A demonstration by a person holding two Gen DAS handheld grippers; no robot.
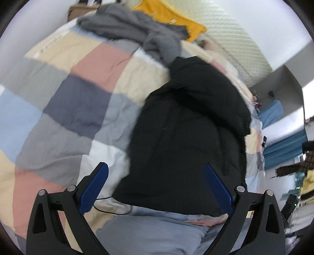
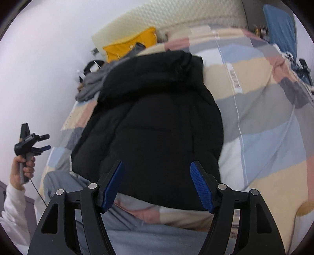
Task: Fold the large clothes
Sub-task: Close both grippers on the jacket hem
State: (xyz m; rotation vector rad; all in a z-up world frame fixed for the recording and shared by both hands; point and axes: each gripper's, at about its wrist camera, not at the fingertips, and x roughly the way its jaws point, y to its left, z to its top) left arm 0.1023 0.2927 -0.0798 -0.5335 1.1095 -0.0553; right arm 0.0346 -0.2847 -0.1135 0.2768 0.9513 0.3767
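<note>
A black puffer jacket (image 2: 153, 125) lies folded into a thick bundle on a bed, resting on a patchwork quilt (image 1: 78, 94) of pink, cream, grey, navy and pale blue blocks. Its near hem sits close to the bed's front edge, above a fold of light blue fabric (image 1: 157, 233).

The left gripper (image 1: 157, 188) hangs over that near hem, jaws standing wide apart with nothing between the blue pads; the jacket's lower left corner lies just beyond the left pad. The right gripper (image 2: 157, 186) also faces the hem, jaws spread and holding nothing, no pad pressing on cloth.

Surroundings: a crumpled grey garment (image 1: 133, 29) lies further up the bed, touching the jacket's far end, with a yellow item (image 1: 172, 15) behind it against a cream quilted headboard (image 1: 239, 35). A thin black cable (image 1: 109, 209) loops on the quilt near the left pad (its source is not visible). In the right wrist view, the person's left hand (image 2: 23, 168), in a white sleeve (image 2: 13, 211), grips the left tool's handle off the bed's left side.
</note>
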